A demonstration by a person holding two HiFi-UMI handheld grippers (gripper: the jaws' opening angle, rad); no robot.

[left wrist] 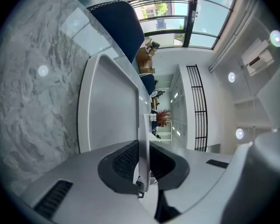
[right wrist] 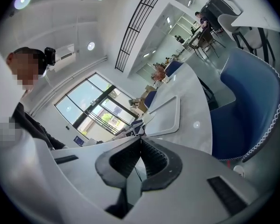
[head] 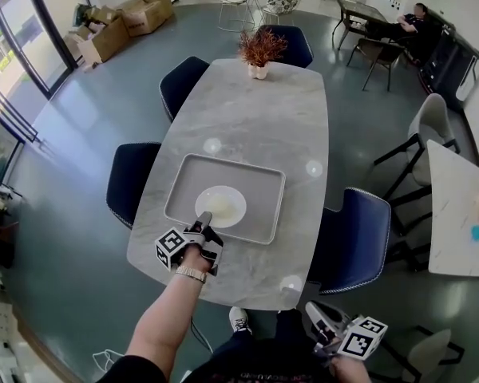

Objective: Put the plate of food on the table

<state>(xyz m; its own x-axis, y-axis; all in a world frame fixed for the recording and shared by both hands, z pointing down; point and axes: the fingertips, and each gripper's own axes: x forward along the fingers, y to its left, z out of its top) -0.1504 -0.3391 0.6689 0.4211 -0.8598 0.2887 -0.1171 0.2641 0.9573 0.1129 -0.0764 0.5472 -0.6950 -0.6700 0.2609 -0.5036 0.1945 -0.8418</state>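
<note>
Left hand-held gripper [head: 204,219], on a forearm [head: 164,317] stretched over the surface's [head: 255,118] near edge, is clenched on the near rim of the round white plate [head: 223,203]. The plate lies flat in the grey tray [head: 184,178], whose long axis runs along that edge. Right hand-held gripper [head: 314,313] hangs off the near right corner, jaws pressed together, holding nothing.

Grey marble table [head: 255,118]: a grey tray [head: 190,174] lies at its near end; beyond the tray, a potted plant [head: 259,54] stands at the far end.
</note>
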